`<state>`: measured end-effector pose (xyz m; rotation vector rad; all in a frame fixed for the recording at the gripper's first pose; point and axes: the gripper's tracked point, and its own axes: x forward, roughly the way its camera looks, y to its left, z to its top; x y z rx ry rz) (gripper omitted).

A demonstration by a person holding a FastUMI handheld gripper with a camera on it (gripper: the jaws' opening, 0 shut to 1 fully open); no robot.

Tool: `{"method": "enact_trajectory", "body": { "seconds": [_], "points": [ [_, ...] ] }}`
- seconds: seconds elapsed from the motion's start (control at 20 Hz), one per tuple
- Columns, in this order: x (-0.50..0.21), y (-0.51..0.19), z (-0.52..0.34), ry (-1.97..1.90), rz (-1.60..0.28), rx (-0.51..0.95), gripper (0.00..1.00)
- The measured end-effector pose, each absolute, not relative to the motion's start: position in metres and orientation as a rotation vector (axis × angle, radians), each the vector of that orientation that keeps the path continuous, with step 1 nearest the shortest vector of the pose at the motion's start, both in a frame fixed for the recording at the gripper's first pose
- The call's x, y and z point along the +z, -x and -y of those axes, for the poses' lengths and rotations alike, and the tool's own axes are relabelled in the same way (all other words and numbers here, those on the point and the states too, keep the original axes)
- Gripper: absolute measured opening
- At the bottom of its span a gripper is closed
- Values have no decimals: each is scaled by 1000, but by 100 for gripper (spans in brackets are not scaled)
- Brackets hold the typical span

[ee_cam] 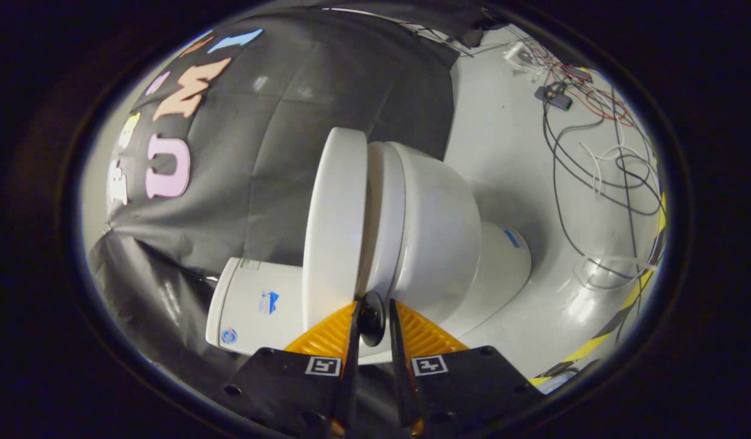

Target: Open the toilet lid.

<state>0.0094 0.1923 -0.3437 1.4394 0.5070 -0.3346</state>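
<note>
Gripper (371,317) nearest: two orange fingers (326,334) drawn close, a narrow gap between them, tips at the near edge of the toilet lid (335,225). A dark round object sits in the gap; whether the fingers press on anything, cannot tell. Lid stands slightly parted from the seat (384,213), just ahead of the fingers. Bowl (439,238) right of the seat, tank (256,305) left. Beyond, white floor (503,164) with loose cables (595,158) far right.
</note>
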Motion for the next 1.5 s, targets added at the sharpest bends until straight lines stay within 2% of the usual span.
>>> {"method": "enact_trajectory", "body": {
  "seconds": [0.1, 0.2, 0.25, 0.45, 0.7, 1.5],
  "points": [
    [-345, -11, -193, -1455, -507, -341, 28],
    [-328, 7, -182, -1455, -489, -352, 13],
    [-339, -9, -191, -1460, -504, -339, 6],
    [-338, -13, -192, -1437, -518, -346, 6],
    [-334, -12, -188, -1402, -558, -442, 6],
    [-282, -25, -184, -1181, -631, -411, 4]
  ]
}}
